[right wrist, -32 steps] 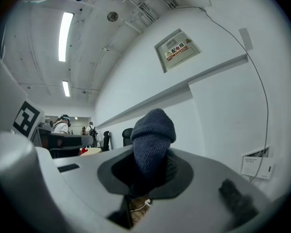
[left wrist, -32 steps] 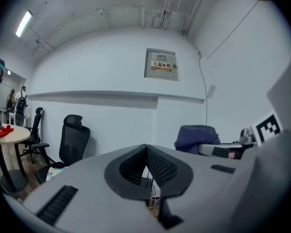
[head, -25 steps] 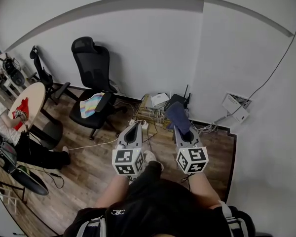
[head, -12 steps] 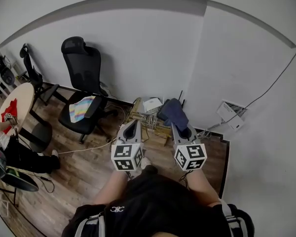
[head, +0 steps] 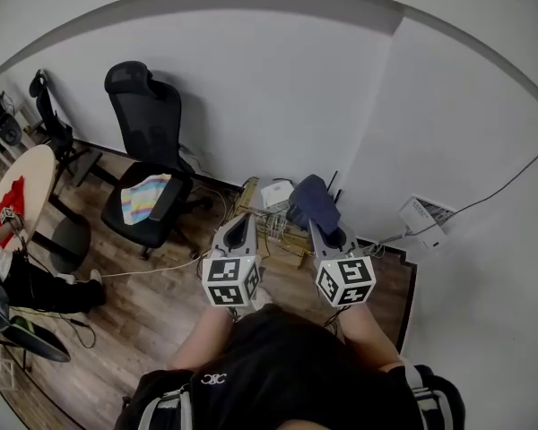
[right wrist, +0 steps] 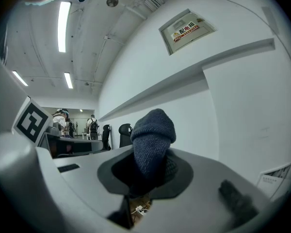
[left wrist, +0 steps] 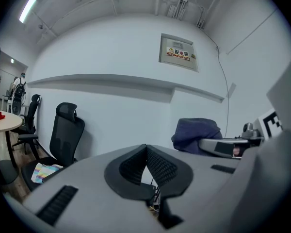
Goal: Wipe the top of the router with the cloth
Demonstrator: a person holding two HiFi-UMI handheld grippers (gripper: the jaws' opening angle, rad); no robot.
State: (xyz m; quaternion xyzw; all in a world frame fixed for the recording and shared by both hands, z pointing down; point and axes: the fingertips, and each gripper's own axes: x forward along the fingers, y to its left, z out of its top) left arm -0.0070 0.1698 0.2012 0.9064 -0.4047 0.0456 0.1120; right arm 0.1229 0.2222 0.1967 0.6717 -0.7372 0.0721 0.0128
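My right gripper (head: pixel 317 226) is shut on a dark blue cloth (head: pixel 312 202), which bunches up above its jaws (right wrist: pixel 153 135). The cloth hangs over the cluttered corner at the foot of the wall. The router's thin black antenna (head: pixel 333 183) shows just beside the cloth; the router's body is hidden behind it. A white box (head: pixel 276 193) lies next to that spot. My left gripper (head: pixel 242 220) is held beside the right one, shut, its ribbed pads (left wrist: pixel 157 166) meeting at the tip with nothing between them. The cloth (left wrist: pixel 196 132) also shows in the left gripper view.
A black office chair (head: pixel 152 141) with a striped towel (head: pixel 143 193) on its seat stands left. Farther left is a round table (head: pixel 22 195). Cables and a wooden crate (head: pixel 267 229) crowd the corner. A white wall box (head: pixel 421 215) sits at right. A person's legs (head: pixel 45 285) rest on the floor.
Both grippers have drifted slightly up and closer to the wall corner, side by side. The cloth stays in the right gripper and now covers the router's body.
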